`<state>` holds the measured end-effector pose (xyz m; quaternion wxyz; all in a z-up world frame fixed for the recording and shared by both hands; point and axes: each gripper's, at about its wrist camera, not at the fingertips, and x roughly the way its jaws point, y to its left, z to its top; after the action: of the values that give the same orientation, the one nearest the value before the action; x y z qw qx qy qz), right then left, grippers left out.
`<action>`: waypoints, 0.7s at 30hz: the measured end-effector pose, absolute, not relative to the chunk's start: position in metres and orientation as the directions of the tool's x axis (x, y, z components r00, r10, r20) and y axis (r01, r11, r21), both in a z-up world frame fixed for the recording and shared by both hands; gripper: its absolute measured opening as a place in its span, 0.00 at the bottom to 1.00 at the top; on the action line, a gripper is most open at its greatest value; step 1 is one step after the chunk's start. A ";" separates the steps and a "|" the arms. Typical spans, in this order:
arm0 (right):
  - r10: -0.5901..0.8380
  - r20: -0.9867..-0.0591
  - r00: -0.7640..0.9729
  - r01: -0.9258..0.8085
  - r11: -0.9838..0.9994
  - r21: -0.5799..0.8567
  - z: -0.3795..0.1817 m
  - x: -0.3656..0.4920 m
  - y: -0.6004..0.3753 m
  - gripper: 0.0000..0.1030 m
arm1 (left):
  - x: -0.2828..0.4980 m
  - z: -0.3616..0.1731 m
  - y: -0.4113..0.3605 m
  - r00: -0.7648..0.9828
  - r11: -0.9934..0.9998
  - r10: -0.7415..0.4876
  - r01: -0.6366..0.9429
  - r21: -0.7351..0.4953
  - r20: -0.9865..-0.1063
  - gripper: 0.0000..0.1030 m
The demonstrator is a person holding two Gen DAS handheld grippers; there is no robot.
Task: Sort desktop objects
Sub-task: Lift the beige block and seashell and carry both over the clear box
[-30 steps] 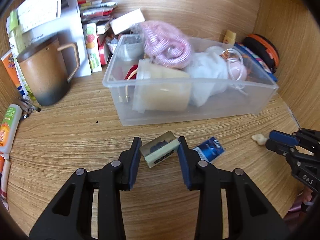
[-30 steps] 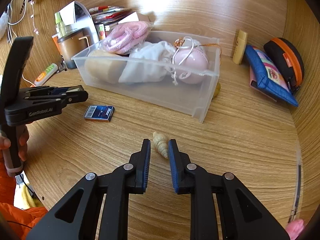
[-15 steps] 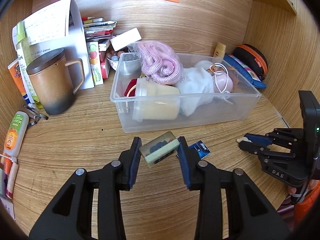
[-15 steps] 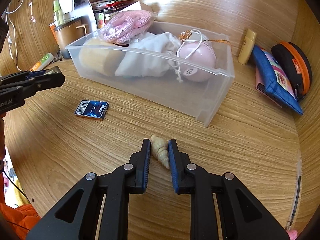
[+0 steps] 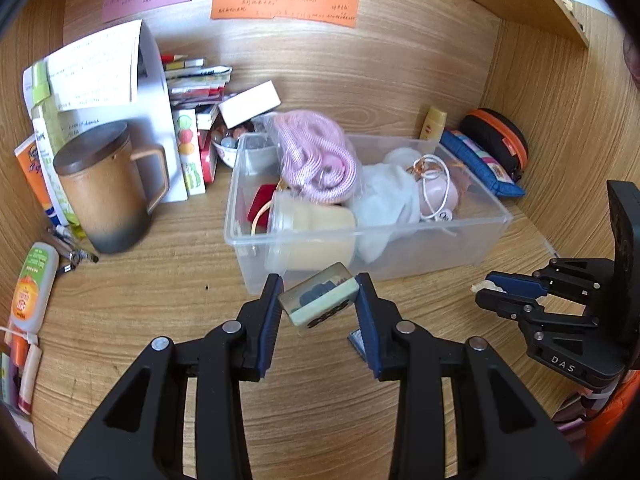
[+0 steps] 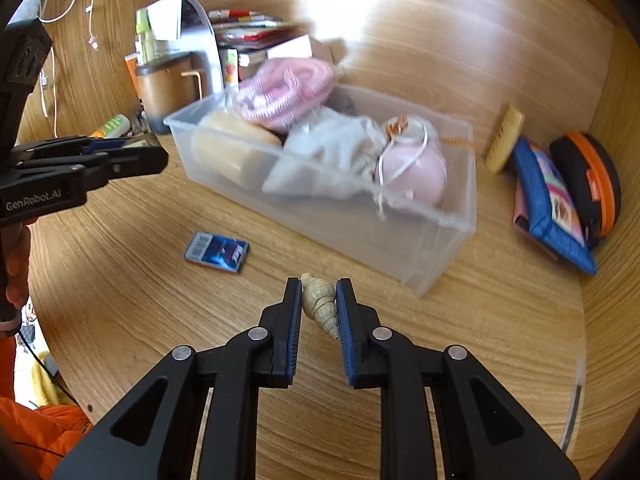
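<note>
My left gripper (image 5: 319,304) is shut on a small clear resin block (image 5: 319,298) with a dark shape inside, held above the desk in front of the clear plastic bin (image 5: 472,220). My right gripper (image 6: 319,304) is shut on a beige spiral seashell (image 6: 320,304), lifted above the desk near the bin's corner (image 6: 436,276). The bin holds a pink rope bundle (image 5: 316,160), a white cloth, a pink ball and a cream cup. A blue card packet (image 6: 217,251) lies on the desk before the bin. The right gripper shows at the right of the left wrist view (image 5: 486,290).
A brown lidded mug (image 5: 104,192), papers and small boxes stand at the back left. Tubes (image 5: 30,288) lie at the left edge. A blue pouch (image 6: 548,204), a black-and-orange case (image 6: 588,176) and a yellow tube (image 6: 504,140) sit right of the bin. Wooden walls enclose the desk.
Both grippers have risen and pulled back from the desk with their objects. The seashell has left the desk surface. The bin looks farther and lower in both views.
</note>
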<state>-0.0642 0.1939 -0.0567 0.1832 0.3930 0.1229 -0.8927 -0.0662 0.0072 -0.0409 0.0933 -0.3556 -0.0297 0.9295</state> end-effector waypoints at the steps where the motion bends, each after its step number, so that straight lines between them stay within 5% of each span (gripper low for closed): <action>1: -0.234 -0.742 -0.628 0.426 -0.901 -0.077 -0.053 -0.065 0.193 0.15 | -0.067 -0.039 0.008 -0.731 -0.980 0.199 -0.158 -0.123 -0.652 0.35; 21: -0.210 -0.682 -0.701 0.394 -0.910 -0.125 -0.009 -0.087 0.197 0.15 | -0.096 -0.020 0.035 -0.739 -0.964 0.252 -0.249 -0.094 -0.624 0.35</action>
<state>-0.0874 0.1970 -0.0088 0.1654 0.3498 0.1319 -0.9126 -0.0960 0.0347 -0.0201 0.1341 -0.3352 -0.0024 0.9326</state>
